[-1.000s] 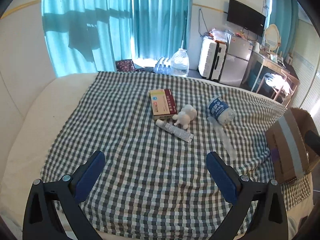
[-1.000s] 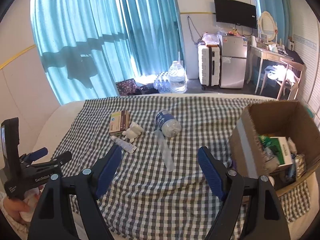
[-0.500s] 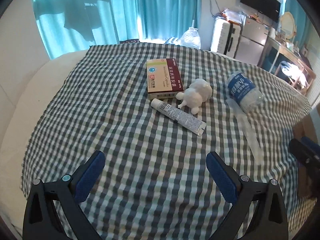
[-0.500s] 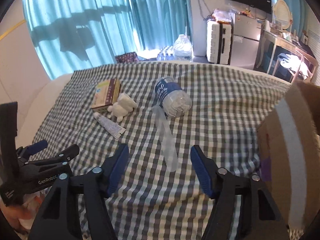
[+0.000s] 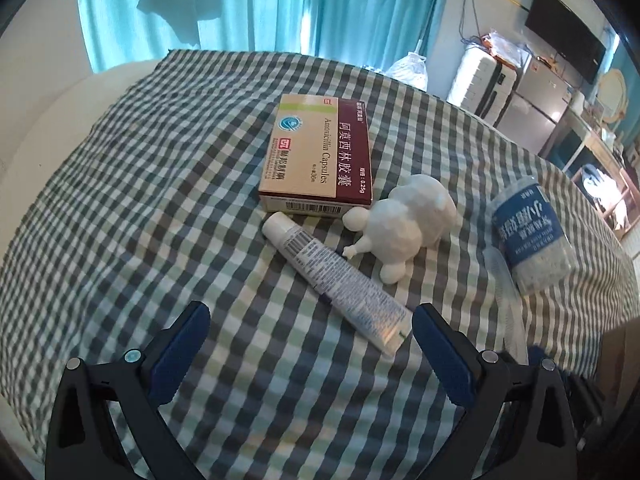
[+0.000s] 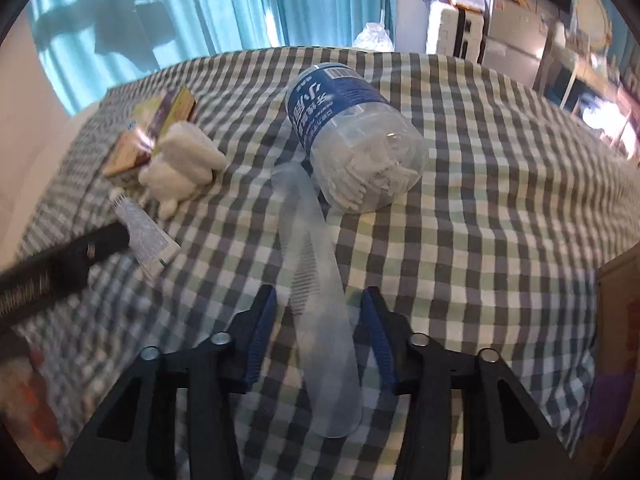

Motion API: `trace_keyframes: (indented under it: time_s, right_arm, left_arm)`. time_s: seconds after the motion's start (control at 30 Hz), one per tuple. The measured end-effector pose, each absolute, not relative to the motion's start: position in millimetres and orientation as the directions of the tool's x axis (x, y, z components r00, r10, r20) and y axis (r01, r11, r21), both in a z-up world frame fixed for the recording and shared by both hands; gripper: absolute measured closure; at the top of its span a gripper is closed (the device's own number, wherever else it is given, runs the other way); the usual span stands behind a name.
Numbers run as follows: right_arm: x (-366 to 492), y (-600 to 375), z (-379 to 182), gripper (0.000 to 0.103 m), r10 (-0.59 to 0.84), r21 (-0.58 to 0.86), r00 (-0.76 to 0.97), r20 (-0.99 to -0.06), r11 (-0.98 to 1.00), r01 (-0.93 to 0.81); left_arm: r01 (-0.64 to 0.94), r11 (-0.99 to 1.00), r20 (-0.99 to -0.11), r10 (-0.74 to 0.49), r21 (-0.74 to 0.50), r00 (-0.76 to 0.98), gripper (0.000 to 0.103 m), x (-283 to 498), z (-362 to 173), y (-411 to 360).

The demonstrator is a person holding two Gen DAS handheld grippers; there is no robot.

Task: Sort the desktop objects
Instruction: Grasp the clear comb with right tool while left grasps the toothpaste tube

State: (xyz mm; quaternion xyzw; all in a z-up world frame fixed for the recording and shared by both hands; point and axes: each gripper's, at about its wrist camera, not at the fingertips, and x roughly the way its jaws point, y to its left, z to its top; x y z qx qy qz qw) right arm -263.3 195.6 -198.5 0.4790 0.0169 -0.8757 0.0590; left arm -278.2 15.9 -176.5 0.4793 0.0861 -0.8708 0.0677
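Observation:
On the checked cloth (image 5: 160, 200) lie a maroon and beige medicine box (image 5: 320, 152), a white tube (image 5: 340, 284), a white toy figure (image 5: 404, 224), a blue-labelled plastic bottle (image 5: 528, 236) on its side and a clear comb (image 6: 308, 248). My left gripper (image 5: 310, 316) is open and hangs low, with the crimped end of the tube just ahead of its right finger. My right gripper (image 6: 320, 300) straddles the near half of the comb. Its jaws are closing, and a gap shows on each side of the comb. The bottle (image 6: 352, 136) lies beyond the comb's far end.
A cardboard box edge (image 6: 620, 320) shows at the right. The left gripper's black finger (image 6: 60, 268) crosses the tube (image 6: 146, 236) at the left of the right wrist view. Teal curtains, a suitcase and a fridge stand beyond the bed.
Both grippers have come down and forward toward the cloth. The right jaws have narrowed around the comb. The cardboard box has slid almost out of the right wrist view.

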Motion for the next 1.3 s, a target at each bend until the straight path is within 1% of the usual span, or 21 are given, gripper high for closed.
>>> trace_keyframes:
  time_s: [0.03, 0.1, 0.17, 0.23, 0.27, 0.3, 0.33, 0.37, 0.4, 0.43, 0.47, 0.63, 0.83, 0.97, 1.17, 1.3]
  right_arm:
    - [-262, 194, -201, 0.075, -0.058, -0.008, -0.535, -0.843, -0.993, 0.12]
    - [-259, 198, -199, 0.076, -0.066, 0.01, -0.529, -0.846, -0.994, 0.109]
    - [-257, 202, -197, 0.076, -0.071, 0.024, -0.524, -0.849, -0.995, 0.097]
    - [-251, 206, -195, 0.076, -0.068, 0.027, -0.524, -0.849, -0.996, 0.085]
    - [-247, 210, -193, 0.076, -0.074, 0.04, -0.523, -0.849, -0.996, 0.076]
    - [-244, 214, -192, 0.076, -0.084, 0.055, -0.518, -0.851, -0.996, 0.071]
    - [-241, 215, -190, 0.076, -0.09, 0.064, -0.513, -0.854, -0.996, 0.067]
    - [-238, 218, -189, 0.076, -0.09, 0.067, -0.512, -0.854, -0.996, 0.064]
    - [-234, 220, -187, 0.076, -0.089, 0.066, -0.511, -0.855, -0.996, 0.062]
    - [-231, 222, -186, 0.076, -0.083, 0.062, -0.507, -0.858, -0.996, 0.059]
    - [-230, 222, -186, 0.076, -0.081, 0.061, -0.501, -0.862, -0.997, 0.056]
    - [-211, 235, -177, 0.077, -0.099, 0.095, -0.491, -0.866, -0.995, 0.034]
    - [-185, 239, -157, 0.077, -0.129, 0.141, -0.503, -0.855, -0.99, 0.014]
    - [-172, 228, -140, 0.077, -0.138, 0.152, -0.528, -0.838, -0.988, 0.018]
    - [-140, 216, -99, 0.077, -0.16, 0.164, -0.576, -0.801, -0.985, 0.046]
    - [-124, 205, -74, 0.077, -0.177, 0.173, -0.603, -0.778, -0.983, 0.065]
  left_arm:
    - [0.204, -0.974, -0.85, -0.028, -0.094, -0.526, 0.0, -283, -180, 16]
    - [0.209, -0.966, -0.854, 0.022, -0.152, -0.52, 0.0, -292, -188, 18]
    - [0.215, -0.96, -0.864, 0.048, -0.178, -0.501, 0.0, -302, -195, 20]
    - [0.21, -0.967, -0.874, 0.027, -0.146, -0.484, 0.002, -309, -202, 23]
    - [0.192, -0.974, -0.875, 0.012, -0.12, -0.485, 0.021, -311, -204, 26]
    - [0.16, -0.985, -0.868, -0.031, -0.056, -0.495, 0.04, -311, -204, 30]
    - [0.127, -0.991, -0.86, -0.03, -0.04, -0.51, 0.046, -310, -202, 32]
    - [0.089, -0.995, -0.856, -0.009, -0.043, -0.517, 0.061, -307, -199, 33]
    - [0.066, -0.997, -0.856, 0.005, -0.045, -0.517, 0.069, -304, -198, 32]
    - [0.05, -0.998, -0.857, 0.01, -0.042, -0.515, 0.073, -301, -197, 31]
    - [0.034, -0.999, -0.859, 0.017, -0.04, -0.512, 0.081, -298, -196, 29]
    - [-0.02, -0.997, -0.869, 0.078, -0.079, -0.488, 0.085, -263, -193, 12]
    - [-0.015, -0.998, -0.868, 0.054, -0.054, -0.494, 0.085, -218, -176, 2]
    - [-0.027, -0.997, -0.847, 0.079, -0.077, -0.526, 0.085, -194, -151, -1]
    - [-0.079, -0.995, -0.803, 0.1, -0.066, -0.587, 0.085, -176, -102, 9]
    - [-0.104, -0.994, -0.783, 0.081, -0.021, -0.617, 0.085, -158, -74, 20]
